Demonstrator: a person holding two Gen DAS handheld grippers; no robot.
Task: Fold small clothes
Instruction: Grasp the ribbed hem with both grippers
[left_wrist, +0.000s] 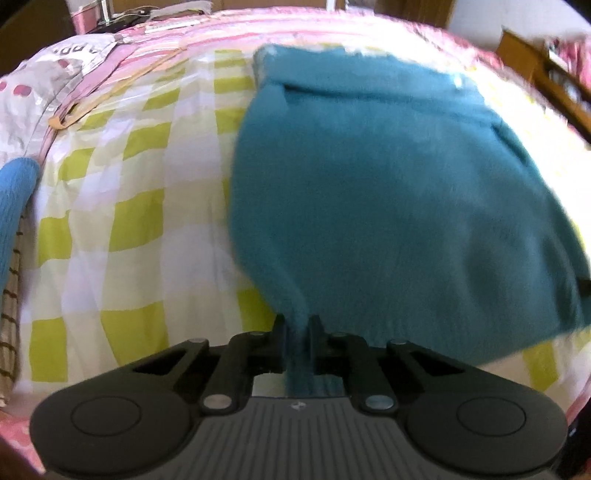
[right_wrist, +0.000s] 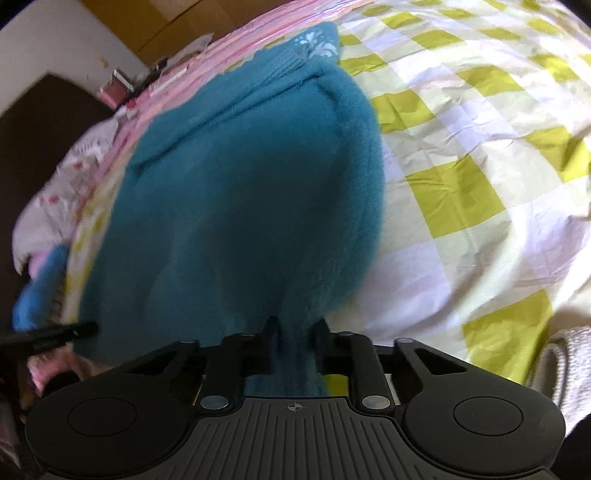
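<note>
A fuzzy teal sweater (left_wrist: 388, 206) lies on a green-and-white checked bed sheet (left_wrist: 122, 206). My left gripper (left_wrist: 298, 325) is shut on the sweater's near edge, cloth pinched between the fingers. In the right wrist view the same teal sweater (right_wrist: 243, 206) stretches away toward its ribbed, white-patterned far end (right_wrist: 314, 48). My right gripper (right_wrist: 295, 330) is shut on another part of the near edge. Both views are motion-blurred. The left gripper's black tip (right_wrist: 62, 334) shows at the left of the right wrist view.
A light blue garment (left_wrist: 14, 199) lies at the left bed edge, and shows in the right wrist view too (right_wrist: 40, 291). A pink striped cover (left_wrist: 229, 33) runs along the far side. A white towel-like cloth (right_wrist: 572, 369) sits at the near right. Wooden furniture (left_wrist: 546, 70) stands far right.
</note>
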